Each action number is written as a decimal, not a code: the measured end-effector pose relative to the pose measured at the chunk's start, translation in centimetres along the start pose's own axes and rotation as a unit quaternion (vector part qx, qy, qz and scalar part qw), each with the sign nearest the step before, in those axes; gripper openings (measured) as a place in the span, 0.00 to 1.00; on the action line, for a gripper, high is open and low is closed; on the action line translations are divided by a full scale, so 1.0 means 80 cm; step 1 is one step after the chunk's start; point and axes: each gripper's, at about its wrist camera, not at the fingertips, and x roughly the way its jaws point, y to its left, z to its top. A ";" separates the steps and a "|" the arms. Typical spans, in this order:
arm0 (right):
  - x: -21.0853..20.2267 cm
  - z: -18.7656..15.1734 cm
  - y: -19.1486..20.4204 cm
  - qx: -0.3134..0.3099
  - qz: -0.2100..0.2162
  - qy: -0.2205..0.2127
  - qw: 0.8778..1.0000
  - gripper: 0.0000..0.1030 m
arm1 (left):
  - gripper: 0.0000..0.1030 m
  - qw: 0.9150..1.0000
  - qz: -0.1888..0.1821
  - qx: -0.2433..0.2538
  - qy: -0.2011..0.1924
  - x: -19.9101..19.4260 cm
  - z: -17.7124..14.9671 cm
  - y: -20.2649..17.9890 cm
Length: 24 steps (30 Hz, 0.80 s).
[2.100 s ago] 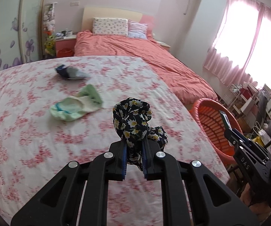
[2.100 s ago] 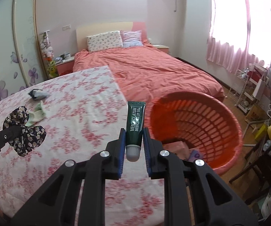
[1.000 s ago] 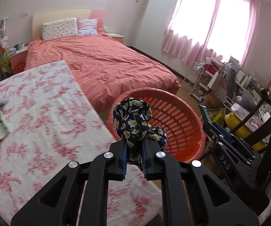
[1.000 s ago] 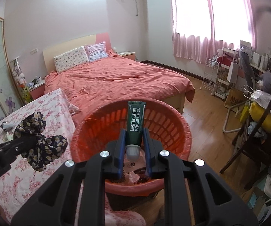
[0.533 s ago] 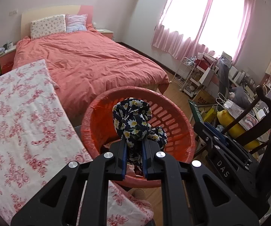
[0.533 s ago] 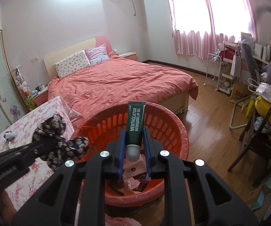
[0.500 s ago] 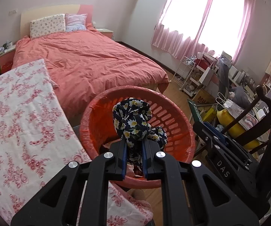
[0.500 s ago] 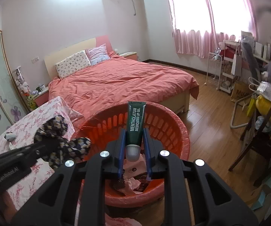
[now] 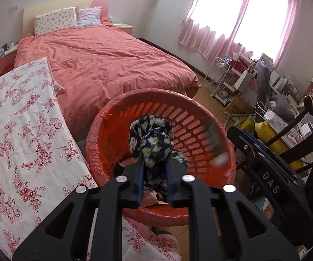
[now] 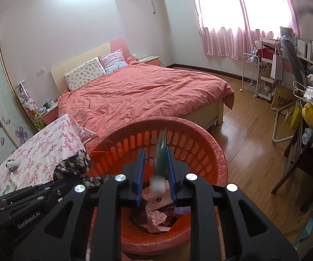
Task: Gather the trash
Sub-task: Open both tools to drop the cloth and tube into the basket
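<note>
Orange basket (image 9: pixel 104 139) is now directly under both grippers. Half a second earlier both sets of jaws were clamped; both have since been parted. In the left gripper (image 9: pixel 155 180) the gap is wider than the floral cloth (image 9: pixel 152 143), which sits loose and blurred between the blue pads over the basket mouth; whether it still rests on a pad cannot be told. In the right gripper (image 10: pixel 155 179) the green tube (image 10: pixel 160 154) is recorded as a vertical motion smear, white cap lowest, touching neither pad: judged to be in free fall into the basket. Both releases are therefore read as under way, two items about to be added to the crumpled pink paper (image 10: pixel 156 217) already at the bottom.

Cloth: dark, with white-and-yellow daisies, soft, bunched in a knot. Tube: slim, dark green, lettering unreadable through blur.

On the rose-print cover (image 10: pixel 47 143), further scraps (image 10: pixel 12 164) remain to be collected.
</note>
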 end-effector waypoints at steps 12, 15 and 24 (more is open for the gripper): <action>-0.003 -0.013 0.003 -0.012 -0.029 0.004 0.999 0.51 | 0.61 1.000 0.027 -0.014 -0.005 -0.005 -0.003 0.021; -0.004 -0.017 0.010 -0.019 -0.032 0.007 0.999 0.53 | 0.62 0.999 0.035 -0.020 -0.005 -0.010 -0.004 0.031; -0.011 -0.026 0.036 -0.042 -0.025 0.014 0.999 0.55 | 0.65 0.996 0.083 -0.028 -0.021 -0.047 -0.016 0.083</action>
